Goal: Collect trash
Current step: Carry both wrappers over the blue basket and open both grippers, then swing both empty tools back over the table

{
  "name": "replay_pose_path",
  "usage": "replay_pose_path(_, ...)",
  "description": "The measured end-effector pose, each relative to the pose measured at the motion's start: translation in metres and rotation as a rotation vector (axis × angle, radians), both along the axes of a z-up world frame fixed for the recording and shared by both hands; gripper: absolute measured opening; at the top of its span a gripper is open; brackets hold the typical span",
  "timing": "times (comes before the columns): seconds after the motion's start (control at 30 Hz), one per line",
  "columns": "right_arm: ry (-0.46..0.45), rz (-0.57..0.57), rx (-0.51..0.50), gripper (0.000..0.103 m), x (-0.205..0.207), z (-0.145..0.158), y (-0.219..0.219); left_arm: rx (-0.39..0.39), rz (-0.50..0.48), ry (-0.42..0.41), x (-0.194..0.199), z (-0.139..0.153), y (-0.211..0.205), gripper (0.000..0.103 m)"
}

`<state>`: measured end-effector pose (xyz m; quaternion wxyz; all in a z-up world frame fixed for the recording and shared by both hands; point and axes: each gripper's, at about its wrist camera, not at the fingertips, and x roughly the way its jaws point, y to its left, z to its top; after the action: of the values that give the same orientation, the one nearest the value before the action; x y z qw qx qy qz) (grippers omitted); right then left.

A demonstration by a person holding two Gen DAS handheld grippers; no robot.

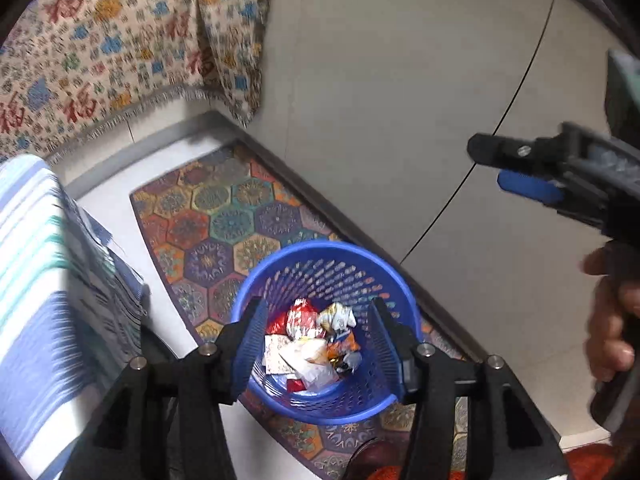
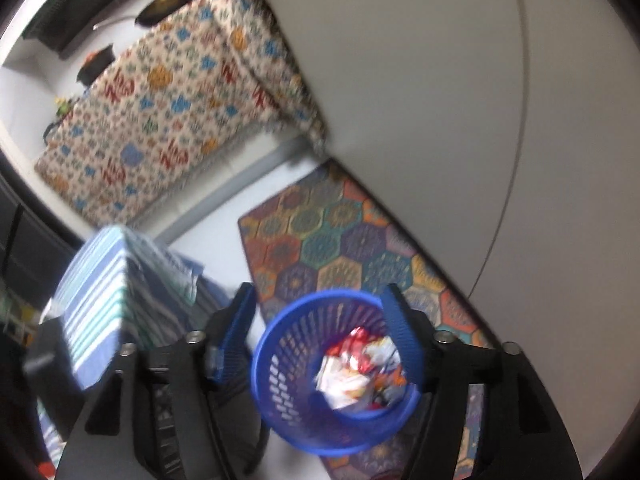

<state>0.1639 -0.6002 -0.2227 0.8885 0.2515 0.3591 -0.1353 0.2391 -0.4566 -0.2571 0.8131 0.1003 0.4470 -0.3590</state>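
The blue basket (image 1: 326,332) stands on the floor, on the edge of a hexagon-patterned mat (image 1: 224,216), and holds a heap of crumpled wrappers (image 1: 316,344) (red, white and orange; the print on them cannot be read). The left gripper (image 1: 320,344) hangs above the basket's mouth with its jaws apart and nothing between them; their blue pads hide part of the rim on both sides. The right gripper (image 2: 320,344) also points down at the basket with jaws spread wide and empty. The right wrist view is blurred, so the wrappers there are only a smear. In the left wrist view a hand (image 1: 612,320) on the right gripper's handle is cut off at the frame edge. A striped cloth (image 1: 36,280) lies at left.
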Motion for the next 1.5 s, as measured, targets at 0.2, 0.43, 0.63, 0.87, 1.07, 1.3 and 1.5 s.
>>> replay_pose_path(0.2,-0.022,-0.057,-0.107,0.102,-0.001,0.032,0.024,-0.052,0.020,-0.106,-0.035,0.076,0.063,0.060)
replay_pose_path(0.43,-0.082,0.103,-0.205,0.102,0.018,0.089,0.114,0.014,0.138,-0.164,-0.055,0.112,0.183,0.067)
replay_pose_path(0.63,-0.063,0.392,-0.219,0.102,0.054,0.092,0.255,0.129,0.308,-0.169,-0.044,0.084,0.302,0.067)
replay_pose_path(0.87,0.083,0.685,-0.248,0.102,0.083,0.019,0.409,0.198,0.485,-0.102,-0.020,0.049,0.427,0.067)
replay_pose_path(1.07,0.138,0.806,-0.319,0.103,0.098,-0.019,0.484,0.162,0.553,-0.082,-0.007,0.040,0.499,0.077)
replay_pose_path(1.3,0.095,0.846,-0.358,0.103,0.118,-0.025,0.509,0.160,0.525,-0.077,0.037,0.037,0.545,0.096)
replay_pose_path(1.5,0.094,0.855,-0.360,0.103,0.122,-0.026,0.513,0.166,0.523,-0.066,0.098,0.035,0.603,0.103)
